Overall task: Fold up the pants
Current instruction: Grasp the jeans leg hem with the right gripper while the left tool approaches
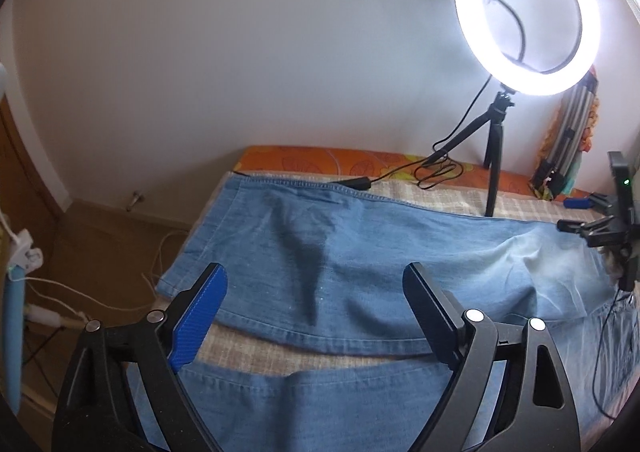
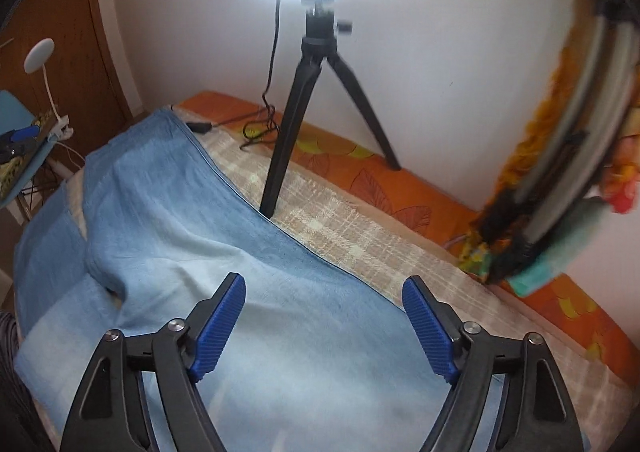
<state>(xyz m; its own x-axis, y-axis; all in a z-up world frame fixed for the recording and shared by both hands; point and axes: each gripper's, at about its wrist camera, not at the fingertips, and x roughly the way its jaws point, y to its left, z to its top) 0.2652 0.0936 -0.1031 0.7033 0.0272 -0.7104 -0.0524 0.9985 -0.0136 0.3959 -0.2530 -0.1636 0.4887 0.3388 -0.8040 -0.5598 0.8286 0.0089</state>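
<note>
The blue jeans (image 1: 360, 260) lie flat on the bed (image 1: 440, 199), legs split, long axis running crosswise to both grippers. The left gripper (image 1: 316, 316) hangs tilted down over the leg ends, jaws apart and empty. The right gripper (image 2: 324, 324) tilts steeply over the paler upper part, jaws also apart, gripping nothing.

The pants (image 1: 360, 260) are matt, faded blue denim with stitched hems. Beneath them lies a woven checked cover (image 2: 360, 248) over an orange printed sheet (image 1: 320, 159). The gripper fingers carry ribbed blue pads (image 2: 220, 328) on smooth black plastic arms with shiny metal pins (image 1: 475, 315). The tripod (image 2: 304, 91), upper centre, is matt black.
</note>
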